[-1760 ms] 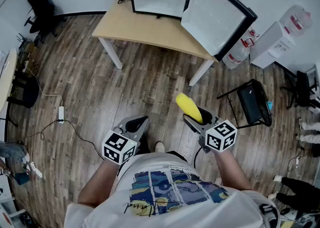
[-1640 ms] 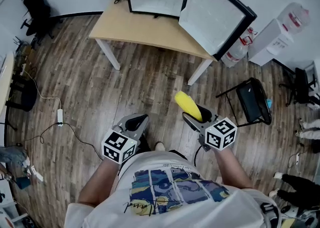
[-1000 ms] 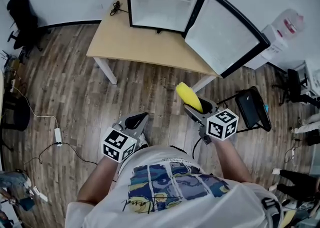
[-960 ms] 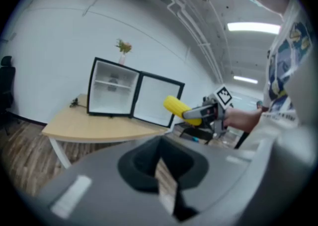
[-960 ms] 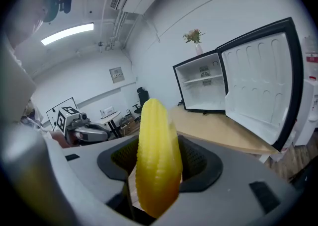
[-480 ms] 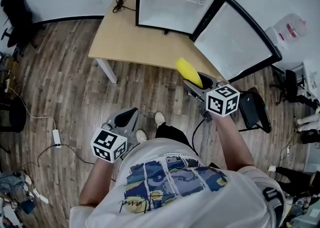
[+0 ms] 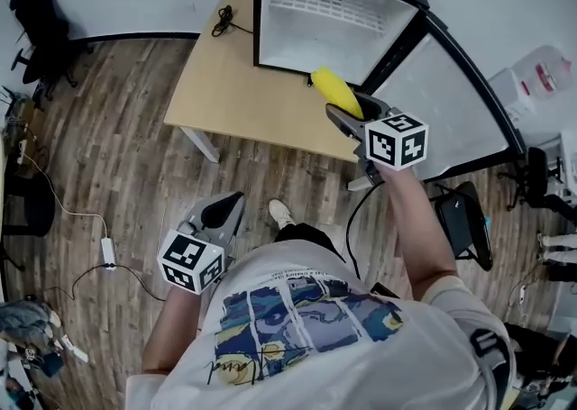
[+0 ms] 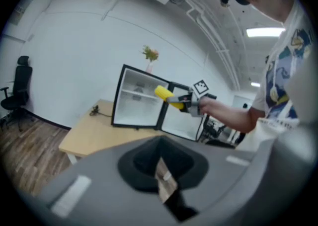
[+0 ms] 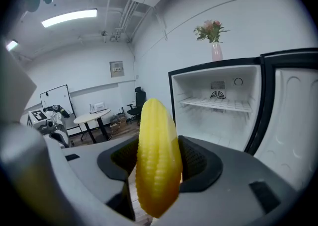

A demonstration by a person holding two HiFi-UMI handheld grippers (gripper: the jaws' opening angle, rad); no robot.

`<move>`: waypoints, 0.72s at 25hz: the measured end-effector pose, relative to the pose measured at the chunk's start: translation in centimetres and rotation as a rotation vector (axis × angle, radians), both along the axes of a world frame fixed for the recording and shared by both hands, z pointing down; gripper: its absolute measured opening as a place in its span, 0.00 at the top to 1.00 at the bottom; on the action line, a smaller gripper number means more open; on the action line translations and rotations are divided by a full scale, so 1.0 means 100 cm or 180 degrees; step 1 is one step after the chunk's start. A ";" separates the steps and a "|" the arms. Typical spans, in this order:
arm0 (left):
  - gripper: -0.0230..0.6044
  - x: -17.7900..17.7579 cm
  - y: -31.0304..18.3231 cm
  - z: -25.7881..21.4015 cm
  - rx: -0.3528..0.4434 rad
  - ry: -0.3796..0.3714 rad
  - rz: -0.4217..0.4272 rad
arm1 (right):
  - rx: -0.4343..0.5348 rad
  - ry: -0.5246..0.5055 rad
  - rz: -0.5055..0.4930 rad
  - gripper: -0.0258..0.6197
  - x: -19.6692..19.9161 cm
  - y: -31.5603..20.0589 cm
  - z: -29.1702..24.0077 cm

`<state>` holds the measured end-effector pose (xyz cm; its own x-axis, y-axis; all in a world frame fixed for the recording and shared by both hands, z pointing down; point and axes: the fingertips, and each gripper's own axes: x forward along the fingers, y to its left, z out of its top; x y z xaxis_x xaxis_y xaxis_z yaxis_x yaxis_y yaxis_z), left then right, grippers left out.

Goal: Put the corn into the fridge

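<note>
A yellow corn cob (image 7: 335,91) sticks out of my right gripper (image 7: 347,111), which is shut on it and held out over the table edge, just in front of the open fridge (image 7: 334,12). The fridge stands on a light wooden table (image 7: 216,84), its door (image 7: 460,102) swung wide to the right, its white inside bare with one wire shelf (image 9: 218,106). In the right gripper view the corn (image 9: 156,163) stands upright between the jaws. My left gripper (image 7: 221,214) hangs low by the person's left side, shut and holding nothing. From there the corn (image 8: 164,93) shows before the fridge (image 8: 136,103).
A black folding chair (image 7: 464,219) stands right of the person, under the open door. A vase of flowers (image 9: 212,36) sits on the fridge top. A black office chair (image 7: 41,12) is far left, and cables (image 7: 99,250) lie on the wood floor.
The person has walked up to the table. My right gripper has carried the corn forward and up to the fridge opening. The left gripper stayed low and shut.
</note>
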<state>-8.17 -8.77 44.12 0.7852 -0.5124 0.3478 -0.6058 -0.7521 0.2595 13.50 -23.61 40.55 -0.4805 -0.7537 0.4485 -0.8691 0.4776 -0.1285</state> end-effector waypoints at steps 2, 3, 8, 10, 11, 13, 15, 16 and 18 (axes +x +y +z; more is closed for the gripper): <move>0.95 0.006 -0.017 -0.006 0.0055 -0.0014 -0.0060 | 0.0030 0.0051 -0.0045 0.60 0.006 -0.031 -0.005; 0.95 0.008 -0.026 -0.009 0.0075 -0.0018 -0.0098 | 0.0044 0.0064 -0.0061 0.59 0.009 -0.047 -0.007; 0.95 0.015 -0.063 -0.015 0.0060 -0.0022 -0.0320 | 0.0109 0.0201 -0.0135 0.59 0.019 -0.116 -0.014; 0.95 0.018 -0.075 -0.014 0.0049 -0.0044 -0.0366 | 0.0134 0.0307 -0.0175 0.60 0.020 -0.142 -0.014; 0.95 0.019 -0.080 -0.013 0.0049 -0.0062 -0.0395 | 0.0142 0.0356 -0.0197 0.59 0.020 -0.154 -0.013; 0.95 0.018 -0.091 -0.012 0.0054 -0.0089 -0.0494 | 0.0153 0.0439 -0.0245 0.59 0.019 -0.178 -0.010; 0.95 0.017 -0.100 -0.013 0.0057 -0.0095 -0.0614 | 0.0165 0.0511 -0.0288 0.59 0.019 -0.200 -0.007; 0.95 0.017 -0.105 -0.012 0.0054 -0.0099 -0.0668 | 0.0177 0.0550 -0.0303 0.59 0.019 -0.211 -0.007; 0.95 0.015 -0.113 -0.010 0.0044 -0.0112 -0.0758 | 0.0210 0.0633 -0.0319 0.59 0.020 -0.231 -0.006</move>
<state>-6.72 -20.06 43.12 0.6292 -0.6865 0.3645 -0.7749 -0.5903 0.2257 15.51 -46.74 39.97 -0.4614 -0.7376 0.4931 -0.8221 0.5644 0.0751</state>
